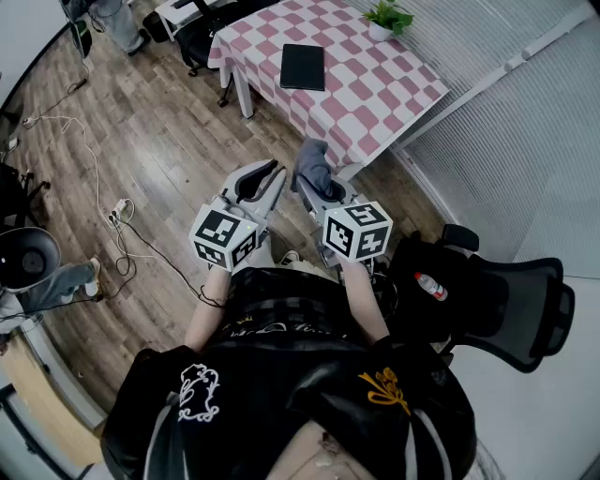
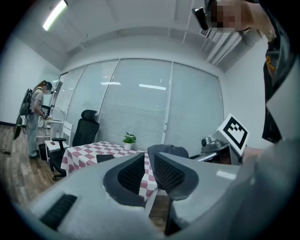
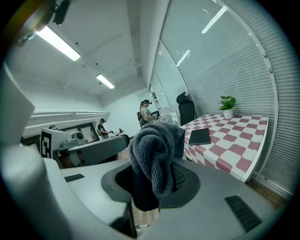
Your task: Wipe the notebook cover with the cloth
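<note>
While the person stands on the wooden floor well apart from the worktop [image 1: 375, 89], the black notebook [image 1: 302, 67] lies closed and flat on its checked covering, towards the far side, with a potted plant [image 1: 387, 17] at the far corner. The right tongs [image 3: 154, 174] pinch a bunched grey cloth [image 3: 153, 147], whose loose folds rise above and spill forward over the jaws. The left tongs [image 2: 149, 169] stand slightly spread with nothing between them; only the checked covering shows through the narrow gap. Wiping has evidently not begun, since cloth and cover are nowhere near touching.

Likely hazards from this position:
- The cloth is held as a wad, not a flat pad, so a hard jaw edge may scrape the cover if it is pressed down.
- The notebook is unrestrained; a sideways stroke may push it across the covering or ruck the covering unless the left tongs steady it.
- A loose hold on so thick a bundle may let the cloth drag free mid-stroke.
- Cables [image 1: 112, 220] trail across the floor to the person's left and could catch a foot on the approach.
</note>
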`<state>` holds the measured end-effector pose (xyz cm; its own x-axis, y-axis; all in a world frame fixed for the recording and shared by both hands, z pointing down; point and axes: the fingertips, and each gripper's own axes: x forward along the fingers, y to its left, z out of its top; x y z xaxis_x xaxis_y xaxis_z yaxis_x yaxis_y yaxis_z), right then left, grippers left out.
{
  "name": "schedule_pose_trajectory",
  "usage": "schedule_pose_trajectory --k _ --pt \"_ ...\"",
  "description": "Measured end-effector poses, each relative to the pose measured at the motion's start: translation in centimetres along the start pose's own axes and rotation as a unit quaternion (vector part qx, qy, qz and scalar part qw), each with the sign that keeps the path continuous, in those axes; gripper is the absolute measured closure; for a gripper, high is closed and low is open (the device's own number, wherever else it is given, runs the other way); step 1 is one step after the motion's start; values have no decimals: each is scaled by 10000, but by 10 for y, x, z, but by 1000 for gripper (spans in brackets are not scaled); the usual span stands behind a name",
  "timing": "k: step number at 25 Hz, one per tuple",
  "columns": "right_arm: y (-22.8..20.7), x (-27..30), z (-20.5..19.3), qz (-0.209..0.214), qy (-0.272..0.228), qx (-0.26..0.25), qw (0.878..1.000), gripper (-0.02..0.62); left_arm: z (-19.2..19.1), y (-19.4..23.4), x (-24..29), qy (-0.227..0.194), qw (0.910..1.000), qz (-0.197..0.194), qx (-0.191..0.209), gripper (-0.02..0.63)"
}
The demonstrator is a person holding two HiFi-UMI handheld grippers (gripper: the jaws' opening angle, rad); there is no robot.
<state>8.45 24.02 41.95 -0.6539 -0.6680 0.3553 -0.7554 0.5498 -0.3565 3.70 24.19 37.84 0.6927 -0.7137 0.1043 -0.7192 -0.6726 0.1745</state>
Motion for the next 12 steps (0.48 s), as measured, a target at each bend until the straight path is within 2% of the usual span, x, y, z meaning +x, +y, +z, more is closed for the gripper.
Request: schedule_pose_trajectory --k 12 --pt "-14 -4 4 -5 -99 61 9999 515 -4 -7 13 210 9997 -31 93 540"
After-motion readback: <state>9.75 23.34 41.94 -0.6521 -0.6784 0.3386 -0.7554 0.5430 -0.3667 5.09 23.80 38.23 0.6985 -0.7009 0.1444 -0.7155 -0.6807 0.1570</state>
